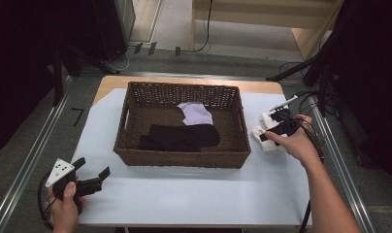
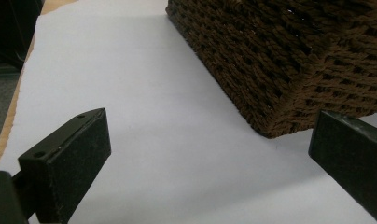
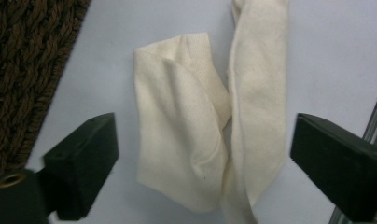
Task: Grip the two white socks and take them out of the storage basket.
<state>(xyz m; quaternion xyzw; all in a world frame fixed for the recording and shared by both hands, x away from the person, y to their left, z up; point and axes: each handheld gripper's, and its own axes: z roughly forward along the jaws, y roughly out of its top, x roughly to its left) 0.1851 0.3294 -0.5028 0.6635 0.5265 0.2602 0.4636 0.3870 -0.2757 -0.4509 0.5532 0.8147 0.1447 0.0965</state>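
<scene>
Black sock (image 1: pixel 182 137) & lilac cloth (image 1: pixel 196 113) already in wicker basket (image 1: pixel 131 156); cream sock (image 3: pixel 210 126) left on surface (image 1: pixel 194 187), right of basket. Right tool (image 3: pixel 203 154) released over it, left tool (image 2: pixel 210 154) released, idle near-left

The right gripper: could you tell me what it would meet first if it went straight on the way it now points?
Most likely the cream cloth lying on the white sheet: it sits right between the open jaws of the right gripper, beside the basket. Depth is hard to judge.

No readable text, label or number anywhere.
</scene>
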